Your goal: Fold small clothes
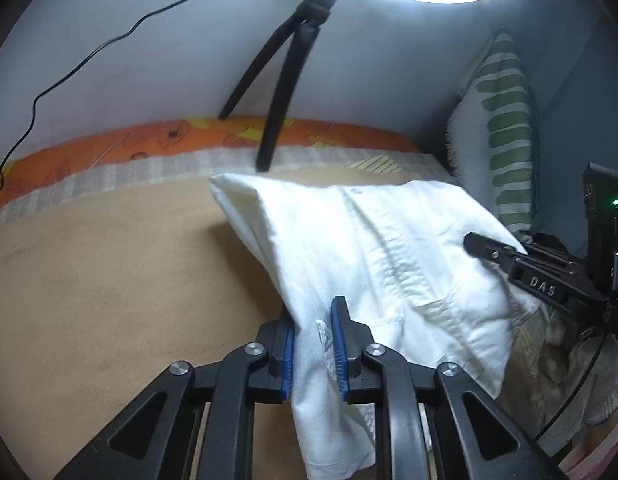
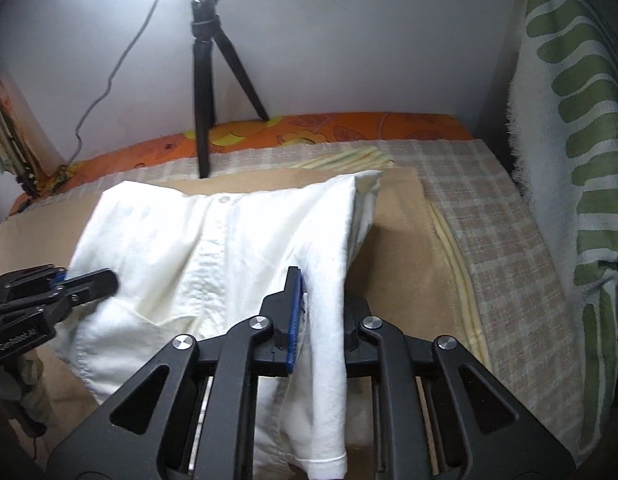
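Tan bed cover [image 1: 109, 280] lies under a white shirt [image 1: 389, 248].

Left wrist view: the left gripper [image 1: 315, 350] has its pads slightly apart, with the shirt's edge hanging loosely between them.

Right wrist view: the right gripper [image 2: 321, 316] likewise straddles a fold, its grip slack.

Best let both edges drop together, flat and aligned.
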Tool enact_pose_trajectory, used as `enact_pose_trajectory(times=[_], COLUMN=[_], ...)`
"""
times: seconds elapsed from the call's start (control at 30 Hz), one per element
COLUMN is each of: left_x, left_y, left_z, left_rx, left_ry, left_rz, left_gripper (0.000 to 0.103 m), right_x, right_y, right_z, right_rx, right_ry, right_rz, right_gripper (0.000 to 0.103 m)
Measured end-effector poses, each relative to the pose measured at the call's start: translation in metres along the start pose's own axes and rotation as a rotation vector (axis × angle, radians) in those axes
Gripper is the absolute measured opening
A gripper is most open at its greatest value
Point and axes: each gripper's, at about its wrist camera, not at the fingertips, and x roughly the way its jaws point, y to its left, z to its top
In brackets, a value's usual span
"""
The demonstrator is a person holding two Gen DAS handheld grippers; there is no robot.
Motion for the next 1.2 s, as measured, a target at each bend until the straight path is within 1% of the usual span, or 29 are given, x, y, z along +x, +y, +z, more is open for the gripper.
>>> enact_pose_trajectory(times=[0.03, 0.07, 0.1, 0.13, 0.17, 0.23, 0.3, 0.33, 0.4, 0.47, 0.63, 0.7, 0.83, 0.93, 1.03, 1.2], left_x=[0.002, 0.003, 0.004, 0.003, -0.001, -0.01, -0.021, -0.026, -0.039, -0.051, -0.094, -0.114, -0.152, -0.173, -0.191, -0.212], left_y=[0.006, 0.01, 0.014, 0.016, 0.017, 0.014, 0.006, 0.001, -0.008, -0.016, -0.035, -0.044, -0.062, -0.072, -0.08, -0.082], left_z=[-0.005, -0.008, -0.011, -0.013, -0.014, -0.017, -0.02, -0.021, -0.026, -0.031, -0.041, -0.047, -0.062, -0.071, -0.081, -0.094], left_rx=[-0.008, -0.009, -0.011, -0.015, -0.016, 0.007, 0.055, 0.076, 0.117, 0.148, 0.187, 0.202, 0.237, 0.257, 0.278, 0.271], left_ry=[0.01, 0.014, 0.018, 0.014, 0.007, -0.011, -0.024, -0.027, -0.037, -0.055, -0.111, -0.143, -0.208, -0.236, -0.257, -0.274], left_rz=[0.027, 0.044, 0.052, 0.055, 0.063, 0.073, 0.084, 0.088, 0.091, 0.103, 0.097, 0.093, 0.077, 0.061, 0.05, 0.014], left_gripper=[0.029, 0.033, 0.037, 0.039, 0.041, 0.04, 0.041, 0.043, 0.05, 0.052, 0.053, 0.057, 0.057, 0.058, 0.059, 0.062], right_x=[0.002, 0.002, 0.002, 0.001, -0.001, -0.009, -0.018, -0.021, -0.032, -0.045, -0.089, -0.109, -0.147, -0.173, -0.193, -0.218], right_y=[-0.003, -0.006, -0.008, -0.01, -0.012, -0.012, -0.01, -0.009, -0.006, -0.001, 0.011, 0.015, 0.024, 0.032, 0.04, 0.052], right_z=[-0.001, -0.002, -0.002, -0.002, -0.002, -0.002, -0.003, -0.002, -0.004, -0.006, -0.02, -0.028, -0.048, -0.062, -0.072, -0.09], right_rx=[0.006, 0.009, 0.009, 0.016, 0.031, 0.044, 0.051, 0.055, 0.068, 0.071, 0.077, 0.083, 0.09, 0.088, 0.067, 0.07], right_ry=[0.008, 0.008, 0.005, 0.005, 0.007, -0.009, -0.029, -0.037, -0.057, -0.075, -0.134, -0.16, -0.201, -0.232, -0.251, -0.271], right_rz=[-0.03, -0.078, -0.11, -0.127, -0.122, -0.103, -0.103, -0.094, -0.074, -0.057, -0.038, -0.016, -0.002, 0.004, -0.01, 0.006], right_gripper=[0.027, 0.036, 0.042, 0.046, 0.051, 0.053, 0.061, 0.062, 0.063, 0.063, 0.063, 0.063, 0.064, 0.064, 0.064, 0.064])
